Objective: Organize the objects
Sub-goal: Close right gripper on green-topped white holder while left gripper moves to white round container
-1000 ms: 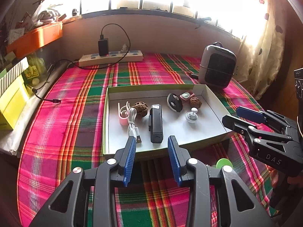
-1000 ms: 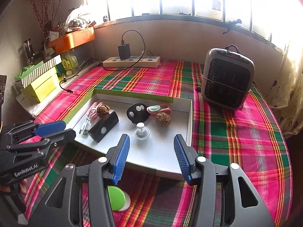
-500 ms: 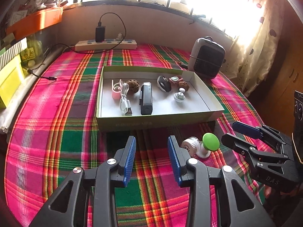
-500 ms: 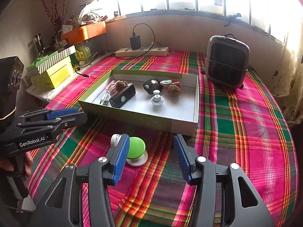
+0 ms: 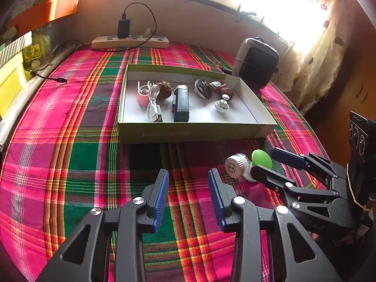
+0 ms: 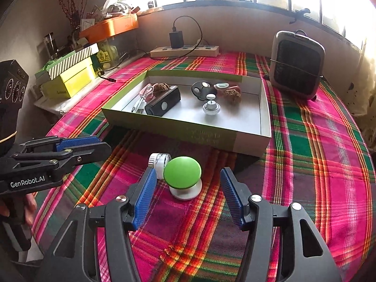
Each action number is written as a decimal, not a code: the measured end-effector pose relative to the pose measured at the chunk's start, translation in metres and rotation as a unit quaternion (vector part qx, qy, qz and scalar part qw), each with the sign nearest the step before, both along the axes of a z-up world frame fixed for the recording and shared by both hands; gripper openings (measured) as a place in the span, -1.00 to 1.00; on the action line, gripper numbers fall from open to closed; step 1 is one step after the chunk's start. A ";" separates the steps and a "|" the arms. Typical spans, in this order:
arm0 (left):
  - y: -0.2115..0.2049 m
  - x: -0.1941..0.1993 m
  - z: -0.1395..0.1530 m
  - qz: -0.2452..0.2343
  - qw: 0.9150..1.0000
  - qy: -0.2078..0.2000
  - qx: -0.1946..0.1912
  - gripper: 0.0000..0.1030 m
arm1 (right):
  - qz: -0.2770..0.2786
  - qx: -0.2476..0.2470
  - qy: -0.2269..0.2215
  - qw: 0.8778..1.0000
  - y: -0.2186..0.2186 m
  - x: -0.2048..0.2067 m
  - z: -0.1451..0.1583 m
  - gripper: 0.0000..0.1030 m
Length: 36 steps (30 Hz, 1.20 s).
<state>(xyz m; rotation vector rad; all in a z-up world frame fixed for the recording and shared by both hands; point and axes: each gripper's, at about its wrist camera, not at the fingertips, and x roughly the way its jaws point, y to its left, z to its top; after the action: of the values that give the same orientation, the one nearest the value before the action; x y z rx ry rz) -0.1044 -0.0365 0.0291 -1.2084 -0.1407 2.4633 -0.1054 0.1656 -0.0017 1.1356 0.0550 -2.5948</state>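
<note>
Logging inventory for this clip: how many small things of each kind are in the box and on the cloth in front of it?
In the box:
Walnuts: 2
Cable: 1
Black gadgets: 2
Pink pieces: 2
White knob: 1
On the cloth:
Green button: 1
White cap: 1
Total: 10

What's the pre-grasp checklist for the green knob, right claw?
1. Right claw open: ok, jaws have just been opening, nothing gripped.
2. Green knob between the jaws: ok, lined up ahead, pads not touching.
3. White cap clear of grasp: not ok, it sits against the left pad side.
4. Left claw out of the way: ok, empty, off to the side.
5. Free floor in box: ok.
</note>
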 end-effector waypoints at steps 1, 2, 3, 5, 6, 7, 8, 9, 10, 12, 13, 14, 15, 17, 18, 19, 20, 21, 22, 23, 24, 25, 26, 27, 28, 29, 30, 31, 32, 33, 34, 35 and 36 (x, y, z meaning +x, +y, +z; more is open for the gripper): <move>0.000 0.000 0.000 -0.001 1.000 -0.001 0.001 -0.35 | -0.003 0.002 -0.001 1.000 0.000 -0.002 -0.002 0.11; 0.000 0.000 0.000 -0.001 1.000 -0.002 0.002 -0.35 | -0.006 0.004 -0.001 1.000 0.000 -0.003 -0.003 0.11; 0.000 0.000 -0.001 -0.002 1.000 -0.002 0.002 -0.35 | -0.010 0.004 -0.002 1.000 0.001 -0.005 -0.004 0.11; 0.001 -0.001 -0.001 -0.004 1.000 -0.003 0.002 -0.35 | -0.012 -0.008 -0.007 1.000 0.005 -0.007 -0.005 0.11; 0.001 -0.001 -0.001 -0.004 1.000 -0.003 0.003 -0.35 | -0.013 -0.010 -0.007 1.000 0.006 -0.008 -0.005 0.11; 0.002 -0.001 -0.001 -0.005 1.000 -0.003 0.003 -0.35 | -0.015 -0.009 -0.006 1.000 0.006 -0.008 -0.005 0.11; 0.003 -0.001 -0.001 -0.006 1.000 -0.003 0.003 -0.35 | -0.017 -0.007 -0.003 1.000 0.007 -0.008 -0.005 0.11; 0.004 -0.001 -0.001 -0.008 1.000 -0.003 0.004 -0.35 | -0.020 -0.003 -0.001 1.000 0.008 -0.008 -0.004 0.11; 0.005 -0.002 -0.001 -0.010 1.000 -0.004 0.004 -0.35 | -0.023 -0.002 0.001 1.000 0.009 -0.008 -0.004 0.11; 0.007 -0.002 -0.001 -0.014 1.000 -0.005 0.006 -0.35 | -0.025 0.001 -0.001 1.000 0.010 -0.009 -0.004 0.11; 0.009 -0.002 -0.002 -0.016 1.000 -0.006 0.008 -0.35 | -0.025 0.004 -0.003 1.000 0.009 -0.010 -0.005 0.11; 0.010 -0.002 -0.002 -0.018 1.000 -0.008 0.009 -0.35 | -0.024 0.007 -0.005 1.000 0.007 -0.011 -0.006 0.11; 0.011 -0.002 -0.002 -0.020 1.000 -0.009 0.009 -0.35 | -0.022 0.010 -0.006 1.000 0.006 -0.012 -0.006 0.11; 0.013 -0.002 -0.002 -0.022 1.000 -0.009 0.007 -0.35 | -0.018 0.016 -0.004 1.000 0.003 -0.013 -0.006 0.11; 0.013 -0.002 -0.002 -0.023 1.000 -0.010 0.007 -0.35 | -0.017 0.018 -0.002 1.000 0.001 -0.014 -0.005 0.11; 0.014 -0.002 -0.002 -0.024 1.000 -0.010 0.007 -0.35 | -0.016 0.019 -0.002 1.000 0.001 -0.015 -0.005 0.11; 0.014 -0.001 -0.002 -0.024 1.000 -0.010 0.006 -0.35 | -0.016 0.019 -0.003 1.000 0.000 -0.015 -0.006 0.11; 0.014 -0.001 -0.002 -0.024 1.000 -0.010 0.006 -0.35 | -0.016 0.020 -0.004 1.000 0.000 -0.016 -0.006 0.11; 0.014 -0.002 -0.002 -0.024 1.000 -0.010 0.006 -0.35 | -0.016 0.020 -0.005 1.000 -0.001 -0.017 -0.006 0.11; 0.015 -0.002 -0.002 -0.024 1.000 -0.011 0.006 -0.35 | -0.015 0.021 -0.008 1.000 -0.001 -0.017 -0.007 0.11; 0.015 -0.002 -0.002 -0.024 1.000 -0.011 0.006 -0.35 | -0.015 0.021 -0.010 1.000 -0.001 -0.017 -0.008 0.11; 0.016 -0.003 -0.003 -0.024 1.000 -0.012 0.006 -0.35 | -0.015 0.020 -0.010 1.000 -0.001 -0.017 -0.008 0.11; 0.016 -0.003 -0.003 -0.024 1.000 -0.012 0.007 -0.35 | -0.015 0.017 -0.009 1.000 0.000 -0.017 -0.008 0.09; 0.016 -0.003 -0.003 -0.025 1.000 -0.013 0.007 -0.35 | -0.015 0.014 -0.009 1.000 0.001 -0.017 -0.007 0.06; 0.017 -0.004 -0.004 -0.025 1.000 -0.014 0.008 -0.35 | -0.013 0.010 -0.009 1.000 0.001 -0.017 -0.007 -0.03; 0.018 -0.005 -0.004 -0.026 1.000 -0.016 0.009 -0.35 | -0.011 0.008 -0.009 1.000 0.002 -0.016 -0.007 -0.11; 0.019 -0.005 -0.004 -0.027 0.999 -0.017 0.009 -0.35 | -0.010 0.008 -0.010 1.000 0.001 -0.016 -0.007 -0.14; 0.020 -0.006 -0.005 -0.028 0.999 -0.018 0.009 -0.35 | -0.008 0.007 -0.010 1.000 0.001 -0.016 -0.008 -0.20; 0.021 -0.006 -0.005 -0.030 0.999 -0.019 0.009 -0.35 | -0.006 0.006 -0.010 1.000 0.001 -0.015 -0.007 -0.26; 0.022 -0.006 -0.006 -0.031 0.999 -0.019 0.009 -0.35 | -0.006 0.004 -0.010 1.000 0.001 -0.015 -0.007 -0.28; 0.023 -0.007 -0.006 -0.032 0.999 -0.020 0.009 -0.35 | -0.005 0.004 -0.010 1.000 0.001 -0.015 -0.007 -0.33; 0.024 -0.007 -0.007 -0.032 0.999 -0.021 0.009 -0.35 | -0.005 0.004 -0.010 1.000 0.002 -0.014 -0.007 -0.33; 0.025 -0.007 -0.007 -0.033 0.999 -0.022 0.009 -0.35 | -0.006 0.004 -0.010 1.000 0.002 -0.014 -0.007 -0.33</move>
<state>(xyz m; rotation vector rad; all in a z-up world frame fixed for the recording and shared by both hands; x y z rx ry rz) -0.1117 -0.0115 0.0219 -1.2405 -0.1335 2.3735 -0.1196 0.1678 -0.0085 1.1673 0.0547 -2.5951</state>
